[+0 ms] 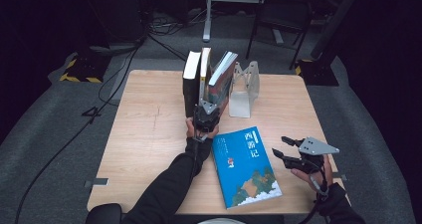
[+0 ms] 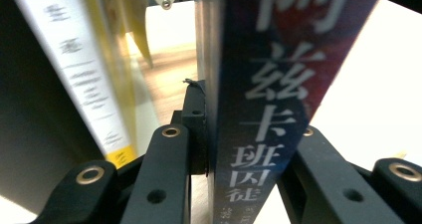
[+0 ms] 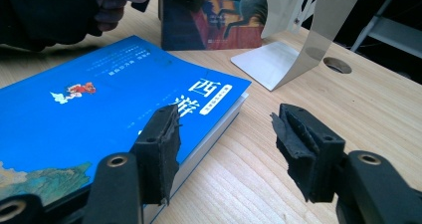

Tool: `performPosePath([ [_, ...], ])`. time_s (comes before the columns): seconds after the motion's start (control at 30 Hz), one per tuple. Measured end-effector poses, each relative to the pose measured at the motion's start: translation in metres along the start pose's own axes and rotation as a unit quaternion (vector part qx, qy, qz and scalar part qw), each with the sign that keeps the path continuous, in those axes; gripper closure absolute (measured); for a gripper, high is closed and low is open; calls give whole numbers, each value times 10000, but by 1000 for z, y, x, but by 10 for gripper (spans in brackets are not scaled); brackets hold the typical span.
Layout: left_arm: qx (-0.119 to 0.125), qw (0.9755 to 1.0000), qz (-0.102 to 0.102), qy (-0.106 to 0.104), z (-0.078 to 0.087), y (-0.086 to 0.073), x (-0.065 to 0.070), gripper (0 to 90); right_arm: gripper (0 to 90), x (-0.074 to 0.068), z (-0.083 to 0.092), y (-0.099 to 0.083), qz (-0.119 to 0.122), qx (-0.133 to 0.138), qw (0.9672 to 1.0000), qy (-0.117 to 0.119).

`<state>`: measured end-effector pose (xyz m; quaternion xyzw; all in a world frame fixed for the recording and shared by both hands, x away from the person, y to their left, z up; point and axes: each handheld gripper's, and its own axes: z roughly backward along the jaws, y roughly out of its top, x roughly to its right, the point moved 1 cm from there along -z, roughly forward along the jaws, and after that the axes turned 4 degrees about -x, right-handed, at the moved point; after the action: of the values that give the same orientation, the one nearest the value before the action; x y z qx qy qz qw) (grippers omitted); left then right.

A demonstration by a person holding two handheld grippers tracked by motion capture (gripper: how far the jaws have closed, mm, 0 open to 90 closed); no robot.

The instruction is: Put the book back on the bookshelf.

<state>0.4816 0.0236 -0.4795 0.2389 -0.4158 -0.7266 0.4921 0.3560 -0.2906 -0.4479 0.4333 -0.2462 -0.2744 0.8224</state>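
Three books stand upright at the far middle of the table. A dark book with a painted cover (image 1: 222,77) leans right toward a metal bookend (image 1: 244,92). My left gripper (image 1: 208,105) is shut on its spine. In the left gripper view, the black jaws of the left gripper (image 2: 249,154) press on both sides of the dark book's spine (image 2: 259,99), which bears white characters. A blue book (image 1: 246,167) lies flat near the front edge. My right gripper (image 1: 278,146) hovers just right of it, open. The right gripper (image 3: 226,134) has nothing between its pads, and the blue book (image 3: 99,104) lies under its left jaw.
A black book (image 1: 190,82) and a yellow-and-white book (image 1: 204,72) stand left of the held one, close beside it (image 2: 79,74). The bookend's flat foot (image 3: 268,59) rests on bare wood. A person's hand (image 3: 114,0) shows at the top left of the right gripper view.
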Motion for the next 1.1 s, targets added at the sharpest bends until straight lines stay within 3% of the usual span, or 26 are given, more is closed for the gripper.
performPosePath([
  [0.23, -29, 9999, 117, 63, -15, 11, -1, 734, 422, 1, -1, -1, 2, -36, 10000, 7],
  [0.43, -27, 9999, 42, 158, -24, 17, 0, 721, 420, 2, -1, -1, 3, -44, 10000, 6],
  [0.6, -16, 9991, -209, 363, -33, 22, 0, 708, 417, 2, -1, -1, 15, -44, 10000, 3],
  [1.1, -142, 9981, -379, 465, -42, 31, -2, 683, 409, 3, -5, -4, 11, -150, 9999, 4],
])
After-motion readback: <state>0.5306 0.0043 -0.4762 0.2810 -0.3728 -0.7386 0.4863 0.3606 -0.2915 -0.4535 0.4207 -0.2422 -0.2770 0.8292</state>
